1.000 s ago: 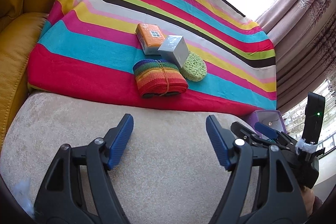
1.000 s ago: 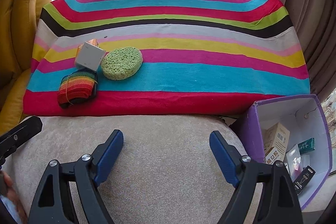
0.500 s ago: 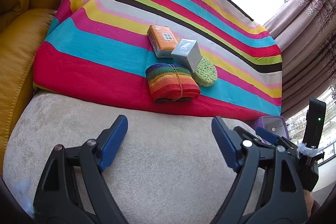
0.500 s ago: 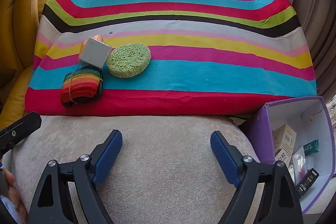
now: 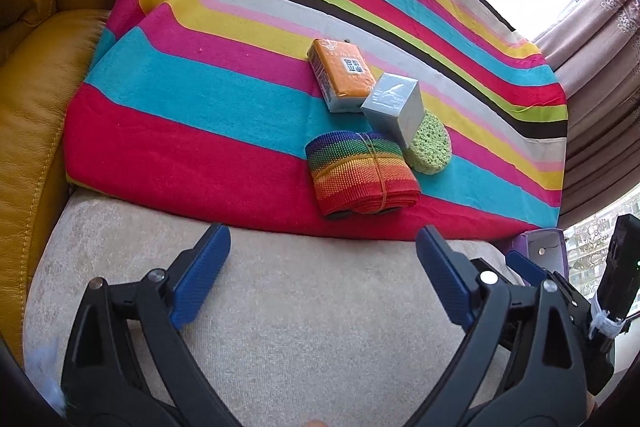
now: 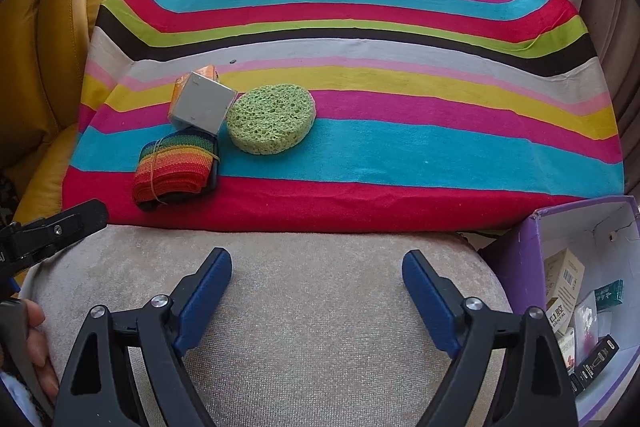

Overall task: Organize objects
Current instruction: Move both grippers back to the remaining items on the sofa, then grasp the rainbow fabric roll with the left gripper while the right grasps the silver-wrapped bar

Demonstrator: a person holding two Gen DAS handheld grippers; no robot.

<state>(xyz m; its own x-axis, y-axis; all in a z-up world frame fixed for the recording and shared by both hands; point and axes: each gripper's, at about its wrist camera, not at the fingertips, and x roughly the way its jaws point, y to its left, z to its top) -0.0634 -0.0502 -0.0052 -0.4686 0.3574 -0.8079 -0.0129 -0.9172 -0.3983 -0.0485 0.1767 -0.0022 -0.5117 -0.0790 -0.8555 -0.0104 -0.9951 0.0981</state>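
On the striped cloth [image 5: 200,107] lie an orange packet [image 5: 342,75], a grey box [image 5: 394,107] leaning on it, a green round sponge [image 5: 430,147] and a rainbow fabric roll [image 5: 360,179]. They also show in the right wrist view: grey box [image 6: 204,103], sponge [image 6: 272,119], roll [image 6: 176,167], orange packet [image 6: 208,73] mostly hidden behind the box. My left gripper [image 5: 322,271] is open and empty above the beige cushion, just short of the roll. My right gripper [image 6: 316,287] is open and empty above the same cushion.
A purple box [image 6: 532,251] holding several small packages stands at the right of the cushion [image 6: 320,327]; its edge shows in the left wrist view [image 5: 544,247]. A yellow leather armchair [image 5: 36,87] is at the left. Curtains [image 5: 600,7] hang at the right.
Both grippers have moved forward toward the striped cloth; the objects appear larger and nearer. Jaws stay open. Nothing was grasped or moved.
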